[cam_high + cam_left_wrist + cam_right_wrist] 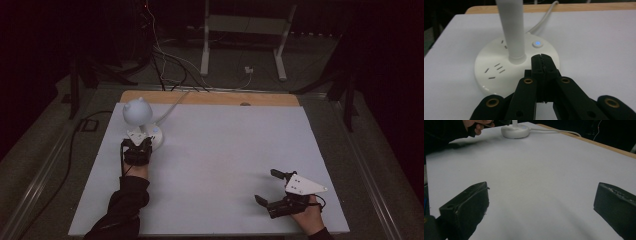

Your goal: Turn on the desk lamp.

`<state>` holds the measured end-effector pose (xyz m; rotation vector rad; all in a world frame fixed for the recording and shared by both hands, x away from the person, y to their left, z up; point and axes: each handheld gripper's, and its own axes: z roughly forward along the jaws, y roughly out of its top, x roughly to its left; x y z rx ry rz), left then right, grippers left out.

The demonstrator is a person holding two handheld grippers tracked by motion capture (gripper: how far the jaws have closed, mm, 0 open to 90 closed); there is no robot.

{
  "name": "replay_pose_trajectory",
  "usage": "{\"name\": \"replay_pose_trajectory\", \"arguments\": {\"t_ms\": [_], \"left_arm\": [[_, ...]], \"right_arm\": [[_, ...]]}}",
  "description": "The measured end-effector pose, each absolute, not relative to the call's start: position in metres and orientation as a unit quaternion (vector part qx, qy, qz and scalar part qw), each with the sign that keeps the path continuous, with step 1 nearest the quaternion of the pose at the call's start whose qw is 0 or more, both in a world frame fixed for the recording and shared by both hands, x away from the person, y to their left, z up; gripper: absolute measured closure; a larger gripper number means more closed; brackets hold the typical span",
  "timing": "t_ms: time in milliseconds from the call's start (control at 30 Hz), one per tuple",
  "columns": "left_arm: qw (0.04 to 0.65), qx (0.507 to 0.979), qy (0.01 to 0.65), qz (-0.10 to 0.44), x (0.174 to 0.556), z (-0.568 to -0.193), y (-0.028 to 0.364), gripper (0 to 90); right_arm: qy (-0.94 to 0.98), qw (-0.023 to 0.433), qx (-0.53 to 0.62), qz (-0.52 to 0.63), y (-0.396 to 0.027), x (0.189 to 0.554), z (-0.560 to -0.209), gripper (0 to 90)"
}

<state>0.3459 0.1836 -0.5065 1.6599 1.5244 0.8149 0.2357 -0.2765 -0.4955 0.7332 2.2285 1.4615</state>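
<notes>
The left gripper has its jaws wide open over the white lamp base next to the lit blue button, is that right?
Not quite. The left gripper is over the lamp base next to the lit blue button, but its jaws are shut together with nothing between them, as the left gripper view shows.

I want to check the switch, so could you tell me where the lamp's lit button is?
In the left gripper view, the button glows blue on the lamp base, right of the stem, just beyond the shut left gripper.

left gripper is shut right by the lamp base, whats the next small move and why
Probably ease the left gripper forward and slightly left, then down onto the lit button. Its jaws are shut with nothing between them, their tips over the lamp base just short of that blue-lit button, beside the stem. The right gripper rests open, far off on the table.
</notes>
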Motion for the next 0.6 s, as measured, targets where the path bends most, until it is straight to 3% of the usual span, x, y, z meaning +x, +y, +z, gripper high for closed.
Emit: {"name": "replay_pose_trajectory", "arguments": {"t_ms": [600], "left_arm": [[0.363,0.652,0.588,0.312,0.3495,-0.5131,0.1908,90.0]], "right_arm": [[0.794,0.186,0.260,0.517,-0.2762,0.2357,-0.4960,0.0]]}}
